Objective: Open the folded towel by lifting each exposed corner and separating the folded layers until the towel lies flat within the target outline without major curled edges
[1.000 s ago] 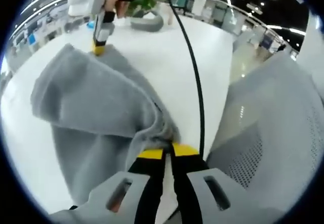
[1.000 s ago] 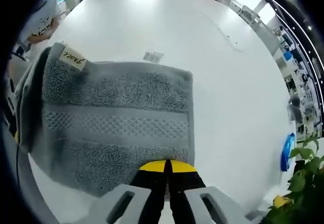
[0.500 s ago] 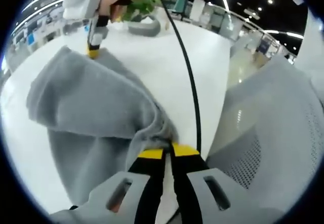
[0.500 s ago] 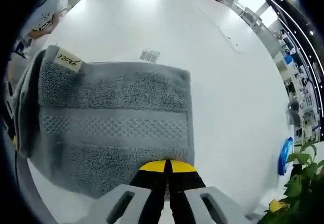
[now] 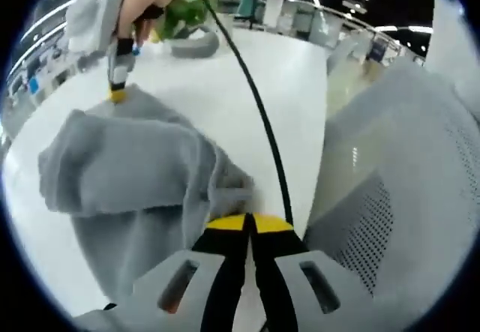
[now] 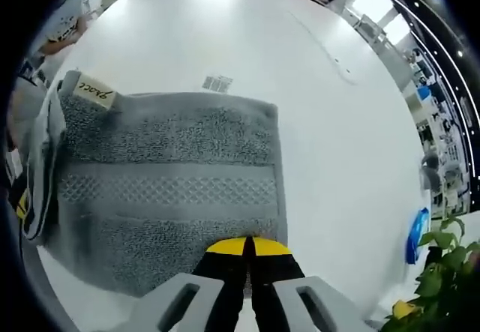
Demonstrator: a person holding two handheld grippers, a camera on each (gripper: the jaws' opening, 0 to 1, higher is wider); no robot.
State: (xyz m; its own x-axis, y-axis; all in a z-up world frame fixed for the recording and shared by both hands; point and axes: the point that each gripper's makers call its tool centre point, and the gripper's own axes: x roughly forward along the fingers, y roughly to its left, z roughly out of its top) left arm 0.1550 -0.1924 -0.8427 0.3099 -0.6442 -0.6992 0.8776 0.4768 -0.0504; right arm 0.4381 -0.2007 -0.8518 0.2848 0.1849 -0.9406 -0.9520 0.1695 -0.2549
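A grey towel [image 6: 165,174] with a woven band and a white label [image 6: 95,91] lies on the white table [image 6: 225,25]. My right gripper [image 6: 250,246] is shut on the towel's near edge. The same gripper [image 5: 118,92] appears in the left gripper view, held by a hand and pinching the towel's far corner. In that view the towel [image 5: 127,174] sags in loose folds between the two grippers. My left gripper [image 5: 248,224] is shut on a bunched corner of it, raised off the table. Its yellow tip [image 6: 21,206] peeks past the towel's curled left edge.
A black cable [image 5: 259,115] runs across the table toward the left gripper. A grey mesh chair [image 5: 405,197] stands close on the right. A plant [image 5: 180,13] in a grey pot stands at the far edge. A small printed sticker [image 6: 217,84] and a blue object [image 6: 415,236] lie on the table.
Both grippers keep their hold. The right gripper has drawn further from the left one, and the towel edge by the left gripper has lifted and curled more.
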